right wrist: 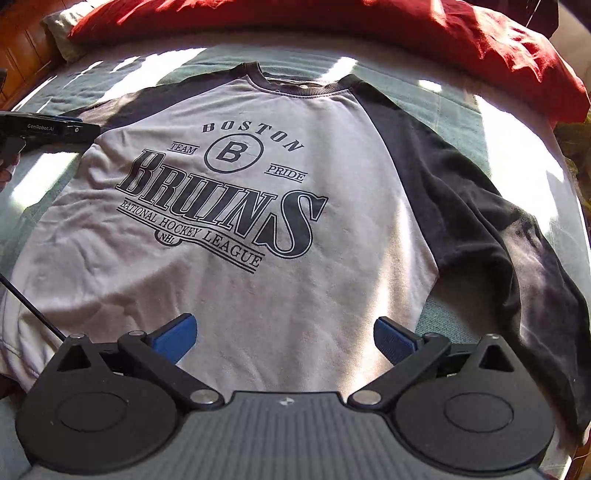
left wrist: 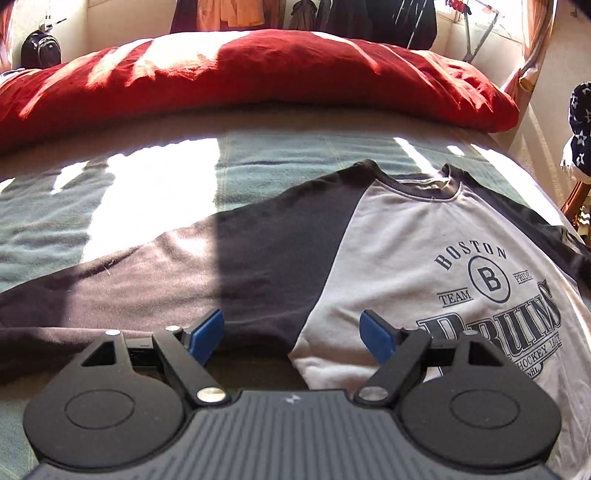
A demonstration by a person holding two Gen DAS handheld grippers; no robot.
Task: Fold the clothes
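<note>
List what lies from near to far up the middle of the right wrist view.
Right tongs, open → grey shirt front → Bruins print → dark collar → green blanket → red duvet.

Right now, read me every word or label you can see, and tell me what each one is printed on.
On the shirt chest:
"BOSTON"
"B" in a circle
"TEAM"
"PRIDE"
"BRUINS"
"NATIONAL HOCKEY LEAGUE"
"NHL" in a small oval
On the left gripper body, seen from the right wrist:
"GenRobot.AI"
Nothing else readable; the small mark on each gripper's base is no text.
</note>
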